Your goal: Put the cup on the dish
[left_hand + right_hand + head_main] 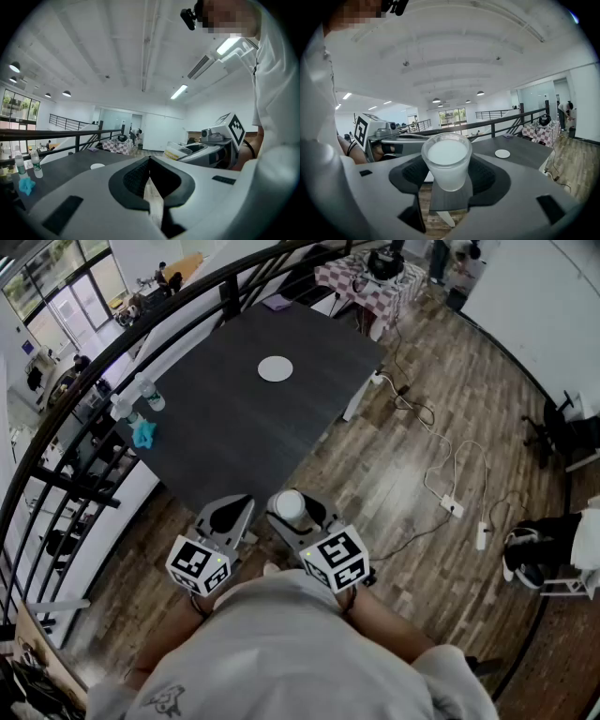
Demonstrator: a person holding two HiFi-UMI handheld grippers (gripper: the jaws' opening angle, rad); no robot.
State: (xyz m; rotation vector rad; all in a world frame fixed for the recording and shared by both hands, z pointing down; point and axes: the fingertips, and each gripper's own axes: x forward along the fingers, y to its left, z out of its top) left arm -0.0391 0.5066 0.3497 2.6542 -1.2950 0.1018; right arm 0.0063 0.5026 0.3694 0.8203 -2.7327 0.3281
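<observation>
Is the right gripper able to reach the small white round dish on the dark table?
Probably not. The right gripper, shut on the frosted white cup, is at the near corner of the dark table; the small white round dish lies far across it. Nothing blocks the way.

The head camera sits above the person and looks steeply down. From there the dark table [234, 418] stretches away toward twelve o'clock with the white dish [275, 369] far off, and the left gripper [228, 514] and right gripper [292, 507] sit close in at six. Each gripper camera rides low behind its own jaws and looks almost level across the tabletop. The left one has the dish [97, 166] small at eight o'clock. The right one has the dish [502, 153] at four, with the cup [446, 160] right up near the lens. All three views share the table and dish, and each gripper camera catches the other gripper alongside.
</observation>
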